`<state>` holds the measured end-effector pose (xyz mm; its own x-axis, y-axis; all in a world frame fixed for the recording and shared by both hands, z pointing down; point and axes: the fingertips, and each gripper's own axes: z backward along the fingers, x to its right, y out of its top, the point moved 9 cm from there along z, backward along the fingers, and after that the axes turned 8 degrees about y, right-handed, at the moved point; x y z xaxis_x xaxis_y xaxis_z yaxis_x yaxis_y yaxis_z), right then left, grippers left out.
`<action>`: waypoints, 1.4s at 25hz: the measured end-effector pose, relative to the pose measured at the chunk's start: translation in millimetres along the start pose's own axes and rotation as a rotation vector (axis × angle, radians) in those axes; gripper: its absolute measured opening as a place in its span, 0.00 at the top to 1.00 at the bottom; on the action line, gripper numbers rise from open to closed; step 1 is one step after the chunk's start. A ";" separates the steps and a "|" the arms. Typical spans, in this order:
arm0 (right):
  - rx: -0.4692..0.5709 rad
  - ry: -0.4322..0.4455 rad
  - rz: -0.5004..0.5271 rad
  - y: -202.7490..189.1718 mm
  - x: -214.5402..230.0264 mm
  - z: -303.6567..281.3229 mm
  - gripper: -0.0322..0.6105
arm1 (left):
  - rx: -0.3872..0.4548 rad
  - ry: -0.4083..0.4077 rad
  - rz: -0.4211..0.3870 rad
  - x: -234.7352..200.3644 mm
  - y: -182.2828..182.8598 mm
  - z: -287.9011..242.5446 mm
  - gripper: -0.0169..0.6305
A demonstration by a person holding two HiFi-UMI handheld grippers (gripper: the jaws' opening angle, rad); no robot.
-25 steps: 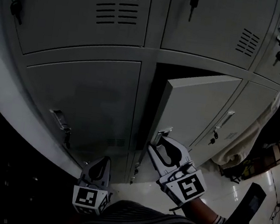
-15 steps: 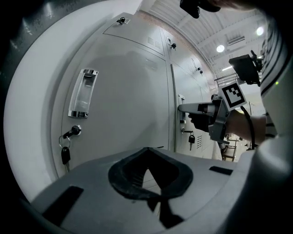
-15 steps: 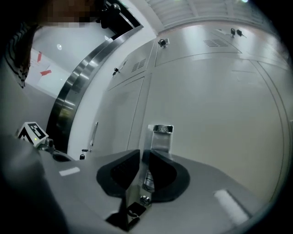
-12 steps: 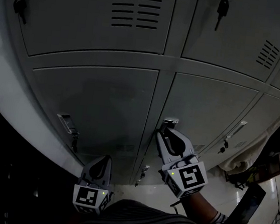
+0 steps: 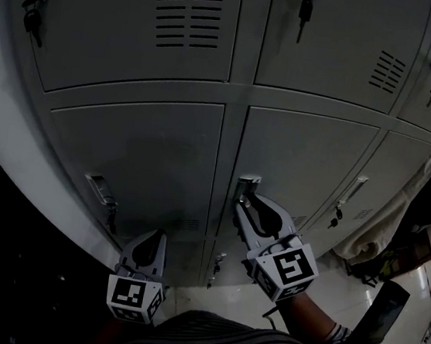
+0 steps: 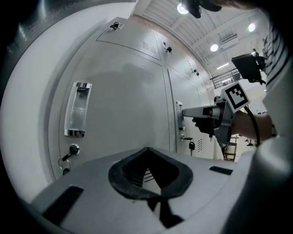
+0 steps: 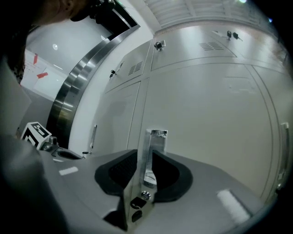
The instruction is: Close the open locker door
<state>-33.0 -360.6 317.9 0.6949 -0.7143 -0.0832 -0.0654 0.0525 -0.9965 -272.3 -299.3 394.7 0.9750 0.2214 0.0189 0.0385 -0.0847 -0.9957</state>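
Observation:
The grey locker door [image 5: 302, 162] in the lower row lies flush with its neighbours, shut. Its chrome handle [image 5: 247, 184] sits at the door's left edge. My right gripper [image 5: 241, 202] is at that handle, which stands between its jaws [image 7: 153, 151]. The jaws are opening and the pads no longer seem to press on it. From the left gripper view, the right gripper [image 6: 192, 112] points at the handle [image 6: 179, 115]. My left gripper [image 5: 159, 234] hangs low and to the left, shut and empty, near the neighbouring door [image 5: 147, 159].
The neighbouring door has its own handle [image 5: 97, 186] with a lock below it. Keys [image 5: 336, 216] hang from the locker to the right. A pale cloth [image 5: 385, 219] hangs at the far right above a shiny floor [image 5: 341, 292]. Upper lockers have vents [image 5: 187, 20].
The locker door swung from half open to fully shut, with my right gripper staying on its handle. The left gripper barely moved.

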 end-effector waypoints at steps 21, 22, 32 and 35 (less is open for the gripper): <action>0.026 0.034 -0.080 0.7 -106.3 300.6 0.95 | 0.186 -0.035 0.013 199.8 49.2 196.0 0.97; 0.022 0.046 -0.088 -1.6 -114.4 319.8 0.95 | 0.176 -0.028 0.018 212.9 45.0 214.0 0.97; 0.018 0.089 -0.144 -1.2 -182.9 454.4 0.95 | 0.118 0.028 0.018 298.9 26.1 358.1 0.97; 0.032 0.084 -0.149 0.8 -199.6 468.2 0.95 | 0.113 0.025 0.008 304.3 25.4 382.0 0.97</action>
<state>163.5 108.8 328.9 0.6324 -0.7719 0.0652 0.0579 -0.0368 -0.9976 -58.2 137.0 340.4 0.9805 0.1963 0.0120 0.0073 0.0243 -0.9997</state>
